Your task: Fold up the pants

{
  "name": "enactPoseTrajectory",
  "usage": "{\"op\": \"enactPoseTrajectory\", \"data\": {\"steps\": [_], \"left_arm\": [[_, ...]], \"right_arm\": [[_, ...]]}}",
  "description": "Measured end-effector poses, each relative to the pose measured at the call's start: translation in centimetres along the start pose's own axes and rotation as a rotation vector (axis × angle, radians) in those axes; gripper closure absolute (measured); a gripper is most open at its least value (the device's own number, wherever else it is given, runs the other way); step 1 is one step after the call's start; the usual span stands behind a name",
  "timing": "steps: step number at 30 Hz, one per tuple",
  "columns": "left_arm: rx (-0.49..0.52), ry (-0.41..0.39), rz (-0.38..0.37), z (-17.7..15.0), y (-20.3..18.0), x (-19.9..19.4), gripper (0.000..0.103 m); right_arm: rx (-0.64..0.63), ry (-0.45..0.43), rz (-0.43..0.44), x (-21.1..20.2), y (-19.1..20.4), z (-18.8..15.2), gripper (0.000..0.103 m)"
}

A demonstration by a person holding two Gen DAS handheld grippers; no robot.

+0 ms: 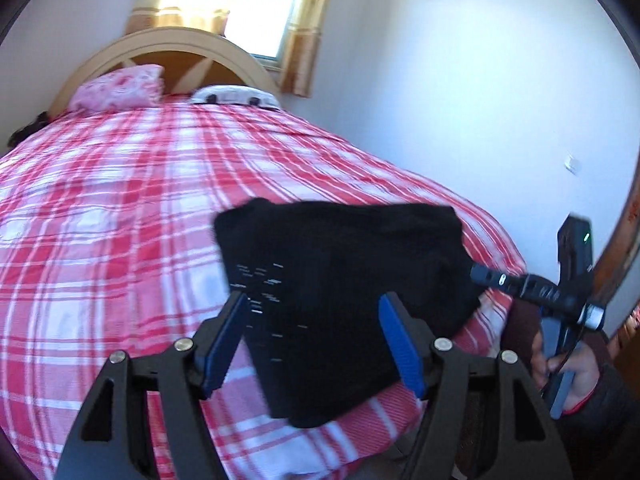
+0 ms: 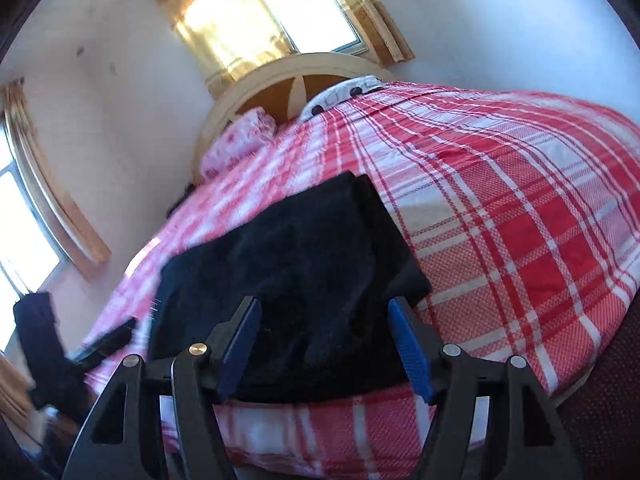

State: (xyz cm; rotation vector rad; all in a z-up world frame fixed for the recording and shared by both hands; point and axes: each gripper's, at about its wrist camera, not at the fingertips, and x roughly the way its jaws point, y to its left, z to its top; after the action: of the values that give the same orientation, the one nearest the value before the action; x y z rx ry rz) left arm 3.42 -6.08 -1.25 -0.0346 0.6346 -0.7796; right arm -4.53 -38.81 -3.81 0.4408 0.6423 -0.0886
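Only the left wrist view shows the right gripper beside the folded black pants on the plaid bed, its jaws unreadable, while the left gripper hangs over them, jaws wide.

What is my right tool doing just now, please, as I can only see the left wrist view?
Observer: The right tool is open, its blue pads wide apart and clamping nothing.
Operator: Where are the pants from there?
Observer: The black pants lie folded on the plaid bedspread, directly ahead of those pads.
Operator: Anything else I miss?
Observer: A second window on the side wall.
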Motion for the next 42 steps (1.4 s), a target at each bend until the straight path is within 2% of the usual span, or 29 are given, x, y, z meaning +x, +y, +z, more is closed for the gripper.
{"op": "enactPoseTrajectory", "data": {"steps": [2,4,5,6,9,11,15,19,22,25,29,30,32,35,37,39,42], "left_arm": [[-0.015,-0.009,0.014,0.0,0.5,-0.2,0.033],[-0.024,-0.016,0.031,0.0,0.9,-0.3,0.033],[-0.030,-0.017,0.039,0.0,1.2,-0.1,0.033],[-0.040,-0.014,0.046,0.1,1.3,-0.1,0.033],[-0.068,-0.015,0.045,0.1,2.0,-0.2,0.033],[-0.079,-0.019,0.045,0.4,2.5,0.0,0.033],[-0.053,-0.020,0.044,0.4,1.8,0.0,0.033],[-0.030,0.009,0.026,0.1,0.7,0.9,0.033],[-0.005,0.024,0.028,0.0,0.0,1.4,0.033],[-0.007,0.024,0.026,-0.1,-0.2,1.7,0.033],[0.021,0.033,0.051,-0.1,-1.0,1.8,0.033],[0.039,0.027,0.058,0.1,-1.2,1.7,0.033],[0.073,0.001,0.068,0.9,-1.7,1.2,0.032],[0.068,-0.038,0.075,3.0,-1.9,1.3,0.024],[0.067,-0.049,0.071,4.5,-2.3,2.2,0.023],[0.070,-0.036,0.091,5.8,-2.8,3.7,0.023],[0.022,0.011,0.126,6.7,-2.5,6.9,0.023]], "right_arm": [[-0.011,0.030,-0.034,0.9,-0.1,-0.5,0.044],[-0.062,0.043,-0.098,0.9,0.2,-0.7,0.074],[-0.076,0.045,-0.101,0.5,0.3,-0.6,0.076],[-0.083,0.042,-0.099,0.1,0.5,-0.4,0.083],[-0.141,0.023,-0.102,-1.1,1.5,0.4,0.086],[-0.166,-0.005,-0.074,-1.9,2.1,1.2,0.088],[-0.201,-0.061,-0.087,-3.1,1.9,2.5,0.094],[-0.211,-0.011,-0.189,-1.8,-0.1,1.0,0.095],[-0.158,-0.014,-0.148,-2.0,-0.9,0.7,0.095],[-0.198,-0.029,-0.183,-1.9,-0.5,1.0,0.095],[-0.176,0.057,-0.183,1.0,-1.4,0.6,0.092],[-0.161,0.042,-0.168,0.7,-1.5,0.8,0.092],[-0.113,0.026,-0.125,-0.6,-1.9,1.8,0.088],[0.027,-0.086,-0.099,-3.5,-2.7,3.8,0.079],[0.075,-0.149,-0.098,-4.6,-2.3,5.1,0.061],[0.019,-0.152,-0.047,-4.0,-0.6,6.5,0.060],[-0.102,-0.103,-0.040,-1.0,3.1,7.8,0.060]]}}
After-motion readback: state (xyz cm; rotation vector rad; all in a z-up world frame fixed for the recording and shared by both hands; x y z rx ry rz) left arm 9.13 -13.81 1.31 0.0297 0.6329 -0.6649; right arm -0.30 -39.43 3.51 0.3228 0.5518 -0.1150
